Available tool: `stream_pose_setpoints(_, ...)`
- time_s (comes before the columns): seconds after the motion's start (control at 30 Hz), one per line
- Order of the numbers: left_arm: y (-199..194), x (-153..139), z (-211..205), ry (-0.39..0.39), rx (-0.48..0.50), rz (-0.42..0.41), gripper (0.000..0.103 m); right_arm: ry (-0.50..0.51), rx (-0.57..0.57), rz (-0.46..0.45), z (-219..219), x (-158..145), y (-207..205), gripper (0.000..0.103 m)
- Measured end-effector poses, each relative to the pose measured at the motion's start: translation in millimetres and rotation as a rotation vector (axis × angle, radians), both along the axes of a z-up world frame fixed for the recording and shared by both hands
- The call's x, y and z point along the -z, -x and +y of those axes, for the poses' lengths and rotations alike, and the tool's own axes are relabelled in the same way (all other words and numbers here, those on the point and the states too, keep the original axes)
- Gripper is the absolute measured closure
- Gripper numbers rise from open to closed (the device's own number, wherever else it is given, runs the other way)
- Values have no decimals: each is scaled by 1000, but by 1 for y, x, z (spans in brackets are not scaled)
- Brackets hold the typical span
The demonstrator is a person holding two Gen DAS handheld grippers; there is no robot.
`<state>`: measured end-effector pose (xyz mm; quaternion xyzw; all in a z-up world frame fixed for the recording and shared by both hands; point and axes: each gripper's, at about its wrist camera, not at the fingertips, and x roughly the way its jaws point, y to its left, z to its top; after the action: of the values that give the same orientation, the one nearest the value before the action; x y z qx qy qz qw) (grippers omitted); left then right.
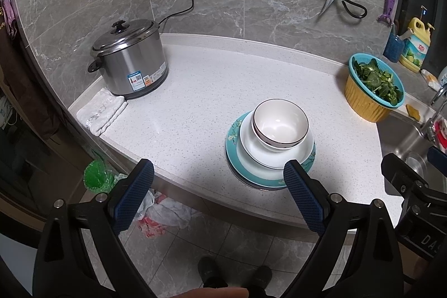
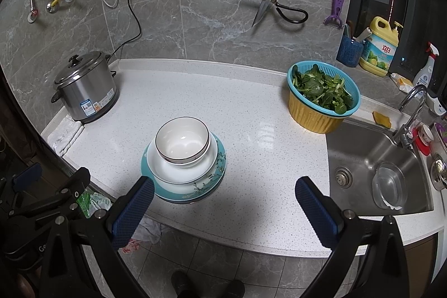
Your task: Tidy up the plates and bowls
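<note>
A stack of dishes stands near the counter's front edge: a teal floral plate (image 1: 234, 135) (image 2: 218, 172) at the bottom, a white deep plate (image 1: 251, 150) (image 2: 167, 172) on it, and a white dark-rimmed bowl (image 1: 280, 124) (image 2: 182, 141) on top. My left gripper (image 1: 219, 168) is open and empty, held in front of the counter edge; its right finger overlaps the stack's near rim in view. My right gripper (image 2: 225, 187) is open and empty, to the right of the stack; its left finger sits by the plate's near edge.
A steel rice cooker (image 1: 128, 60) (image 2: 85, 87) and a folded white cloth (image 1: 100, 113) sit at the left. A yellow bowl with a teal colander of greens (image 1: 373, 92) (image 2: 321, 95) stands by the sink (image 2: 377, 166). Scissors (image 2: 268, 2) hang on the wall.
</note>
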<state>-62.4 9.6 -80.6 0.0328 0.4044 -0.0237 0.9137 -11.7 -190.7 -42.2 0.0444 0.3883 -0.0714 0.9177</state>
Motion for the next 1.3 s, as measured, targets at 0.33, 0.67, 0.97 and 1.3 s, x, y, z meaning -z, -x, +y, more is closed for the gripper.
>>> stream_pose_setpoints(0.33, 0, 0, 0, 1, 0, 1, 7, 1, -1, 1, 0, 0, 0, 0)
stream_pose_setpoints(0.67, -1, 0, -2, 0, 2, 1, 6, 1, 0, 2, 0, 0, -1, 0)
stream_pose_setpoints(0.97, -3, 0, -2, 1, 4, 3, 6, 2, -3, 3, -1, -1, -2, 0)
stream_pose_setpoints(1.3, -8, 1, -2, 5, 15, 7, 4, 3, -7, 4, -3, 1, -1, 0)
